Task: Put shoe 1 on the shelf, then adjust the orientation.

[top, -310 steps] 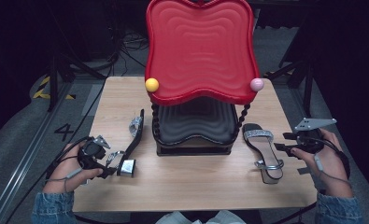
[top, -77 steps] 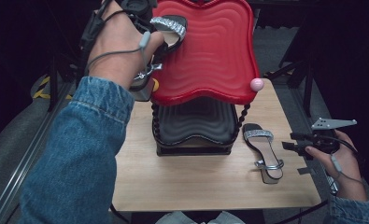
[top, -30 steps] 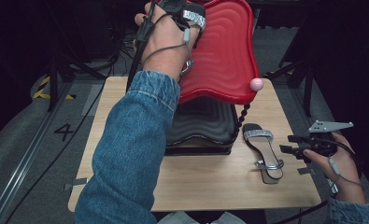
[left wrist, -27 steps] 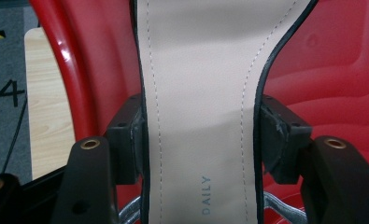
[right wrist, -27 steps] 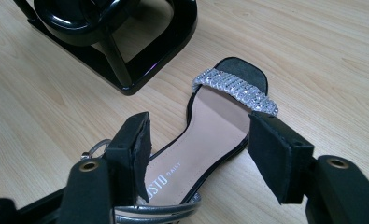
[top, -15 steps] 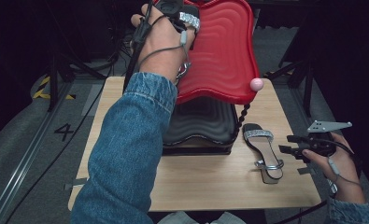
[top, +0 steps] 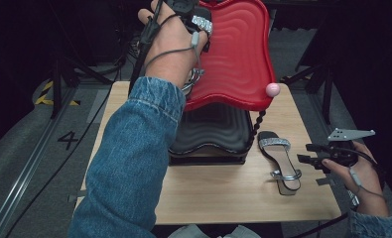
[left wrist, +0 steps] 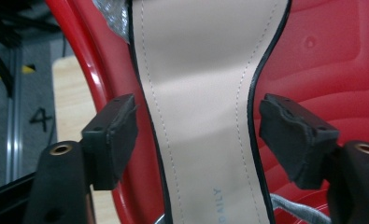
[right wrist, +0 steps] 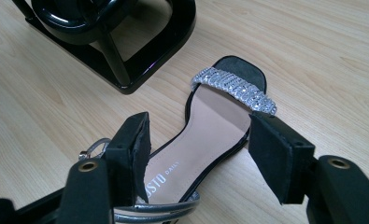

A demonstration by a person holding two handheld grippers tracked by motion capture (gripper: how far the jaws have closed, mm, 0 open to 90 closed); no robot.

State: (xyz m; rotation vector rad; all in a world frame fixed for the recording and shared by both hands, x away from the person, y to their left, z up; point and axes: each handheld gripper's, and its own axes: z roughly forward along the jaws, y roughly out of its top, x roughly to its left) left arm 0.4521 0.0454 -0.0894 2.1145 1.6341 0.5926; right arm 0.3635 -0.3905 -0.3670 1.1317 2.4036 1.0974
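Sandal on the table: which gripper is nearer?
Right. The right gripper sits just beside the sandal on the table; the left gripper is up over the red tray.

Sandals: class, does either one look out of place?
Yes. One sandal lies on the red top shelf between the left gripper's just-opened jaws; its partner lies apart on the table.

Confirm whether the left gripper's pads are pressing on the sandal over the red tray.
No: the left gripper stands open, both pads clear of the sandal.

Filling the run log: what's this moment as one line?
left hand-held gripper: just opened, astride sandal on red tray | right hand-held gripper: open over table sandal
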